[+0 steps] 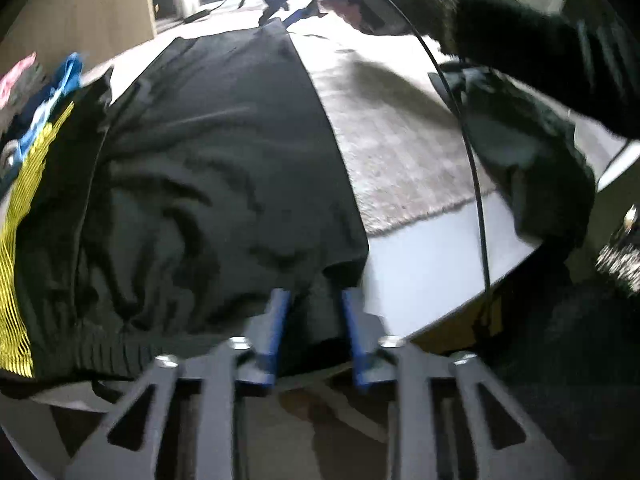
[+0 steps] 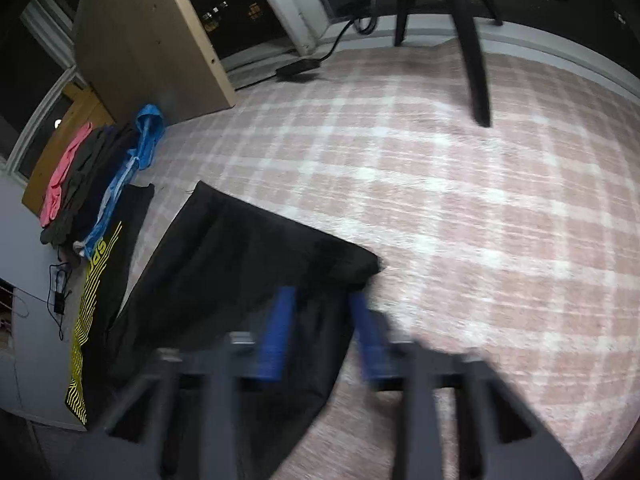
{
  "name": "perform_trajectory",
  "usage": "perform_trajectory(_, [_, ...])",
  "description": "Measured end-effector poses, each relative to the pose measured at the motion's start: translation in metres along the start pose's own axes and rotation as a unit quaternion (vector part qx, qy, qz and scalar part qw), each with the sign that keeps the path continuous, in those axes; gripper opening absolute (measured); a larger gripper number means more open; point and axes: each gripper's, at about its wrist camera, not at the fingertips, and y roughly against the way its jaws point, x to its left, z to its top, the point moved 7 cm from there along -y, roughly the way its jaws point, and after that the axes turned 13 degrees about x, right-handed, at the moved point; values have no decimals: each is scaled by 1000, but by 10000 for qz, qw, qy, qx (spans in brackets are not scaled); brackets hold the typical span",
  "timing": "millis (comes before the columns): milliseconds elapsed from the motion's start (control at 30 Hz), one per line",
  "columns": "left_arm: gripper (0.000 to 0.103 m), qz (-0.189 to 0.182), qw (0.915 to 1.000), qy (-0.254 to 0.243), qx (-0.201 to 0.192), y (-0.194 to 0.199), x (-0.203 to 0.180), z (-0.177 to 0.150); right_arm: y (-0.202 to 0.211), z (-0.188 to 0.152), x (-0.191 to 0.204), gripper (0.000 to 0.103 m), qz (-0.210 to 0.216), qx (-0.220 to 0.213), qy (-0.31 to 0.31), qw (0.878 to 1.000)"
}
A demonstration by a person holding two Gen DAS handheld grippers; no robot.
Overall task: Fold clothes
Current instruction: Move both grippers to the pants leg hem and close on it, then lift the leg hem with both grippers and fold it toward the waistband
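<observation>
A black garment (image 1: pixel 208 168) lies spread flat, partly on a pale plaid rug (image 2: pixel 440 200). My left gripper (image 1: pixel 315 294) is at its near hem, blue fingers (image 1: pixel 280 320) shut on a fold of the black cloth. In the right wrist view, my right gripper (image 2: pixel 320 294) is shut on the black garment (image 2: pixel 240 264) near its corner, with cloth between the blurred blue fingers (image 2: pixel 276 332). The left wrist view also shows the right gripper (image 1: pixel 280 20) at the garment's far edge, held by a person's dark-sleeved arm (image 1: pixel 520 40).
A black shirt with yellow print (image 2: pixel 92 320) lies just left of the garment. Behind it is a pile of pink, dark and blue clothes (image 2: pixel 92 168). A wooden panel (image 2: pixel 152 40), a power adapter (image 2: pixel 298 68) and a dark leg (image 2: pixel 472 60) stand farther off. A black cable (image 1: pixel 476 184) arcs over the rug.
</observation>
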Motion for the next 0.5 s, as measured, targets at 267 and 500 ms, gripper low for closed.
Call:
perform_trajectory(267, [5,-1108,9902,562,-644,62,8,15,49,9,5,2,365,-480,-305,9977])
perform_trajectory(500, [5,-2090,9696,507,-1165,105,-8,30,141,23,32,2,58,-1194,-164,9927])
